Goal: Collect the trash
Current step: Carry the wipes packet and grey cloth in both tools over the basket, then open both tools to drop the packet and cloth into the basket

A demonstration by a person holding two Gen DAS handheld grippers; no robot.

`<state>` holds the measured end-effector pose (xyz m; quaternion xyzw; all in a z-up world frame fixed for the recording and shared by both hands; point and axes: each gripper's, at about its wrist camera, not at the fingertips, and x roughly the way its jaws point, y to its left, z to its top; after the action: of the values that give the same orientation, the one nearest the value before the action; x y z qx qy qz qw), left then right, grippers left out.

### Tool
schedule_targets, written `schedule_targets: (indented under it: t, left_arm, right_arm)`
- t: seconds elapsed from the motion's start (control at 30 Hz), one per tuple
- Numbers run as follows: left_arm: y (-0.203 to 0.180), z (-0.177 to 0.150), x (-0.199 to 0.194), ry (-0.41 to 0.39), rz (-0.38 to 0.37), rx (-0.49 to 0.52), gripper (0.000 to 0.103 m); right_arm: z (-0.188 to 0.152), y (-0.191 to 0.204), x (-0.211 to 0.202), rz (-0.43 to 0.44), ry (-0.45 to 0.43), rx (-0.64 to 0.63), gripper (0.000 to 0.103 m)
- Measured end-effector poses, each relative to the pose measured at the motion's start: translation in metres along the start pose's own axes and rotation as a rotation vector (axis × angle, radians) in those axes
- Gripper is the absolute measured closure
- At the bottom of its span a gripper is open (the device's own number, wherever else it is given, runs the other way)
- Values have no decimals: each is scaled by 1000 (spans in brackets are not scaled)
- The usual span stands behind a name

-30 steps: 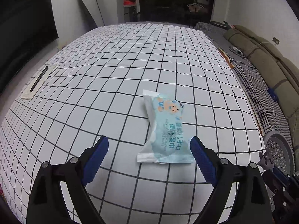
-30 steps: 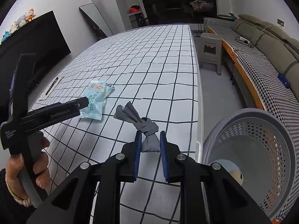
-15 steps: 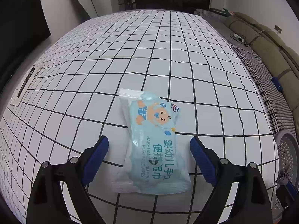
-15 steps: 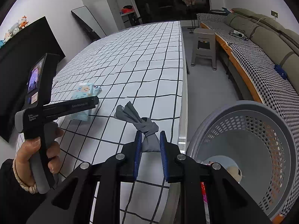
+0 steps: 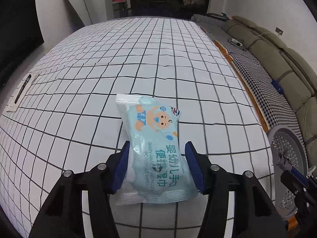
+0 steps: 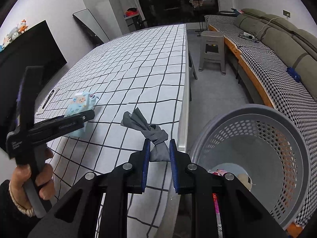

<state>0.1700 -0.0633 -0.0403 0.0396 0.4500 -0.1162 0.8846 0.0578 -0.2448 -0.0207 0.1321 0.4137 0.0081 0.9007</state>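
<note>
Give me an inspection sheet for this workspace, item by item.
Surface: table under a white checked cloth, lightly creased.
Job's things: wipes pack lying on the cloth; knotted grey rag; grey perforated basket on the floor by the table edge, some items already inside.
Clutter: pen on a paper slip at the cloth's left edge.
Grippers: left gripper closing around the pack, blue pads at its sides; right gripper shut on the rag, near the basket.
Cables: a cord and plug strip on the sofa.
Surroundings: sofa, grey stool, dark screen, leaning mirror.
</note>
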Motion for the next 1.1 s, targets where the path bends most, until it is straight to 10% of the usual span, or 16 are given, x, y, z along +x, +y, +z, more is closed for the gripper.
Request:
schedule_targets:
  t: [0.47,0.97,1.1]
  left_arm:
    - [-126,-44,-75,-96,-160,153,49]
    - [-214,-57,-43,-11,-218,267,46]
    - [-219,-57,-43,-16,-199,271,33]
  right_arm:
    - [-34,-83,-56,-117,-33,118,84]
    - [-59,-171,-66,-197,13,216,84]
    - [-57,-177,-65,-198,0,220,76]
